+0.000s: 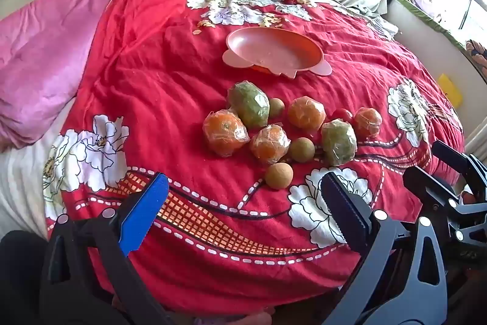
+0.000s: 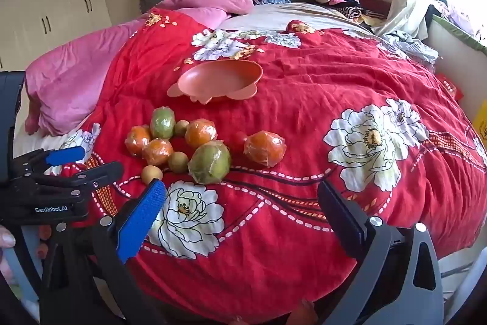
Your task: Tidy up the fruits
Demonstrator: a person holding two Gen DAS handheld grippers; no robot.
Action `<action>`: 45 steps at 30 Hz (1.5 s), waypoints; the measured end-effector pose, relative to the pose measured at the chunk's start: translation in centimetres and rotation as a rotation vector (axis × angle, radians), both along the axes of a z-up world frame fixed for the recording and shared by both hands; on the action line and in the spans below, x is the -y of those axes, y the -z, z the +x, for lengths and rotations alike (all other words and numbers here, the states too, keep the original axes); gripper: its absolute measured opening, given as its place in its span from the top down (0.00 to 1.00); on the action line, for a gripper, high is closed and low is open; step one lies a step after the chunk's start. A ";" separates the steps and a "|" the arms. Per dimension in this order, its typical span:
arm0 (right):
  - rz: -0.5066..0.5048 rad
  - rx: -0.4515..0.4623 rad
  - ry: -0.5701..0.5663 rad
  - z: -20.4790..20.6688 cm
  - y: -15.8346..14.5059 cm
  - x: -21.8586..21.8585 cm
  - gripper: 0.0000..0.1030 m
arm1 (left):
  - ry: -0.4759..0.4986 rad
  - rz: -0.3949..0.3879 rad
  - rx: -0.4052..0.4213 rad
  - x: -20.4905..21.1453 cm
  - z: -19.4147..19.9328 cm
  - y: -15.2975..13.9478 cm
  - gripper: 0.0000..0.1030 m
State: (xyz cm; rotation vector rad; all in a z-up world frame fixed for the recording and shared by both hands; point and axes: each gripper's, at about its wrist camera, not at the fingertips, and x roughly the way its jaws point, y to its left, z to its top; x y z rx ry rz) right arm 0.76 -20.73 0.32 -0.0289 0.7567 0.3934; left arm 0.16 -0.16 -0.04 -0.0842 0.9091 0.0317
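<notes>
A red floral quilt (image 1: pixel 152 99) is spread over the bed. On it a pink dish (image 1: pixel 274 51) lies bare, just beyond the clustered wrapped fruits (image 1: pixel 274 127). The left gripper (image 1: pixel 243 209) and right gripper (image 2: pixel 240 209) are held apart, empty. The nearest small brown fruit (image 1: pixel 276 175) is best squeezed gently, since round fruit may roll.

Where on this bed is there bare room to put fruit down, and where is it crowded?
Free: inside the shallow pink plastic bowl, which holds nothing, and the red floral quilt to its right, past the far-right wrapped orange. Crowded: the fruit cluster before the bowl, around the large wrapped green fruit.
</notes>
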 end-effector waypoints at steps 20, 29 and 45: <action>0.000 0.001 0.007 -0.3 -0.2 0.2 0.04 | 0.024 -0.013 0.014 0.1 -0.3 -0.1 0.08; 0.000 0.007 0.014 -0.5 -0.4 0.3 0.04 | 0.028 -0.014 0.017 0.1 -0.4 -0.2 0.08; -0.004 0.012 0.014 -0.7 -0.5 0.3 0.04 | 0.023 0.000 0.017 -0.1 -0.5 -0.5 0.08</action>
